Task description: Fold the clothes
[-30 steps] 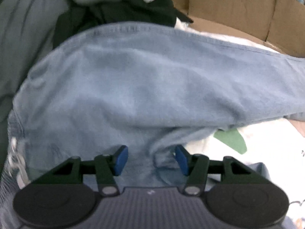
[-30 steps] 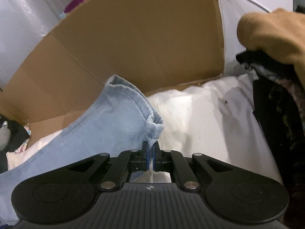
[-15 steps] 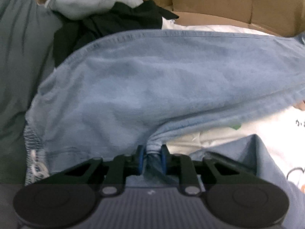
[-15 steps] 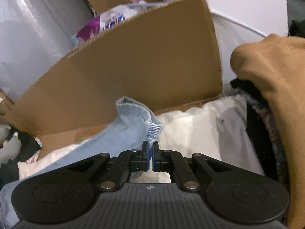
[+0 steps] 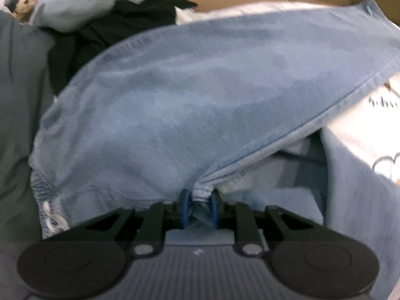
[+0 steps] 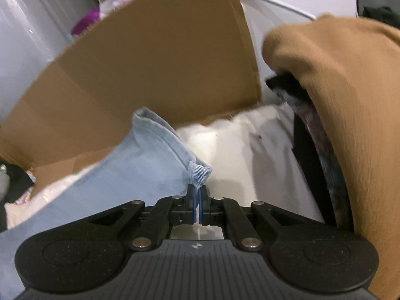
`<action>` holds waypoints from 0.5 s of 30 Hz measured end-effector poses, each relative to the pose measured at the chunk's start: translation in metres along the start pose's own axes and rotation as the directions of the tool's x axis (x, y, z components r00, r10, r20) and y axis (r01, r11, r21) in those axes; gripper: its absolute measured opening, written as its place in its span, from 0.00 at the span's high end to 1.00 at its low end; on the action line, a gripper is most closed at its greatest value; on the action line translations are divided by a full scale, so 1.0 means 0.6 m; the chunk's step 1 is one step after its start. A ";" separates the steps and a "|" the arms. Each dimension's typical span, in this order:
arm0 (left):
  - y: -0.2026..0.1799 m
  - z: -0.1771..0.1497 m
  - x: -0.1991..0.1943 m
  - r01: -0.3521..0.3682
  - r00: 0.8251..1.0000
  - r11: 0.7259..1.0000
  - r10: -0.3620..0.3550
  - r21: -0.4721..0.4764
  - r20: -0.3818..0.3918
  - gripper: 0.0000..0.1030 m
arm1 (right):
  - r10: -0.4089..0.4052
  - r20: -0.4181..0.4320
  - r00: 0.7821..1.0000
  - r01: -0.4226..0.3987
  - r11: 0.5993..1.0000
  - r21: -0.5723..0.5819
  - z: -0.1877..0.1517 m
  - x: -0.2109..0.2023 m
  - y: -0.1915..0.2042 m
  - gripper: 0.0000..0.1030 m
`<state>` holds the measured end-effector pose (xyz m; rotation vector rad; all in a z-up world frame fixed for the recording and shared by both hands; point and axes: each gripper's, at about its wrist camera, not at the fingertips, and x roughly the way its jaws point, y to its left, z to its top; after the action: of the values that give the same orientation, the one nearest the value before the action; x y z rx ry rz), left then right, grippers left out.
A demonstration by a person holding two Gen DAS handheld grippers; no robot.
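A pair of light blue jeans [image 5: 187,95] fills the left wrist view, one leg stretched up to the right. My left gripper [image 5: 199,206] is shut on a bunched fold of the jeans at the crotch seam. The elastic waistband with a white drawstring [image 5: 50,215] lies at lower left. In the right wrist view the leg's hem [image 6: 160,155] hangs lifted, and my right gripper [image 6: 197,200] is shut on its corner.
Brown cardboard box walls [image 6: 150,70] stand behind. White printed fabric [image 5: 362,125] lies under the jeans. A black garment [image 5: 105,25] and a grey one [image 5: 17,100] are at the left. A tan garment [image 6: 350,100] over dark clothes is piled at the right.
My left gripper closed on the jeans at the crotch and lifted the fold a little. The right gripper carried the hem sideways, and the tan garment now looms larger.
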<state>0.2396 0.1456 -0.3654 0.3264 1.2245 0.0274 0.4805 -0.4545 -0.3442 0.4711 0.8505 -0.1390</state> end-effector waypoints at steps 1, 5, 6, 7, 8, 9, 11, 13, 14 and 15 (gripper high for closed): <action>-0.001 -0.004 0.007 0.008 1.000 1.000 -0.008 0.005 -0.007 0.82 | -0.007 -0.005 1.000 0.007 1.000 0.002 -0.006 0.001 -0.003 1.00; -0.003 -0.007 0.018 0.008 1.000 0.999 -0.007 0.036 -0.011 0.82 | -0.036 -0.024 0.999 0.036 0.999 0.012 -0.028 0.007 -0.014 1.00; -0.002 -0.006 0.017 0.007 1.000 0.999 -0.006 0.043 -0.010 0.82 | -0.042 -0.027 0.999 0.043 0.999 0.014 -0.033 0.007 -0.016 1.00; -0.001 -0.005 0.017 0.007 1.000 0.999 -0.006 0.049 -0.009 0.82 | -0.045 -0.026 0.999 0.045 0.999 0.014 -0.034 0.002 -0.016 1.00; -0.001 -0.005 0.019 0.007 1.000 0.998 -0.007 0.055 -0.009 0.82 | -0.049 -0.026 0.998 0.049 0.999 0.017 -0.036 -0.002 -0.017 1.00; -0.001 -0.006 0.023 0.009 1.000 0.998 -0.008 0.063 -0.010 0.82 | -0.056 -0.031 0.998 0.056 0.998 0.018 -0.038 -0.001 -0.018 1.00; -0.005 -0.009 0.031 0.006 1.000 0.996 -0.005 0.090 -0.011 0.82 | -0.075 -0.034 0.997 0.075 0.997 -0.004 -0.045 0.008 -0.015 1.00; -0.006 -0.012 0.038 0.005 1.000 0.994 -0.004 0.111 -0.009 0.82 | -0.091 -0.042 0.995 0.090 0.996 -0.012 -0.052 0.017 -0.017 1.00; -0.003 -0.012 0.037 0.010 1.000 0.995 -0.009 0.100 -0.009 0.82 | -0.096 -0.045 0.994 0.096 0.995 -0.011 -0.055 0.020 -0.019 1.00; 0.003 -0.010 0.032 0.020 1.000 0.997 -0.019 0.076 -0.010 0.82 | -0.097 -0.043 0.994 0.097 0.995 -0.008 -0.056 0.018 -0.019 1.00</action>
<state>0.2411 0.1524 -0.3846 0.3815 1.2396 -0.0349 0.4612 -0.4486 -0.3753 0.4290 0.9167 -0.2164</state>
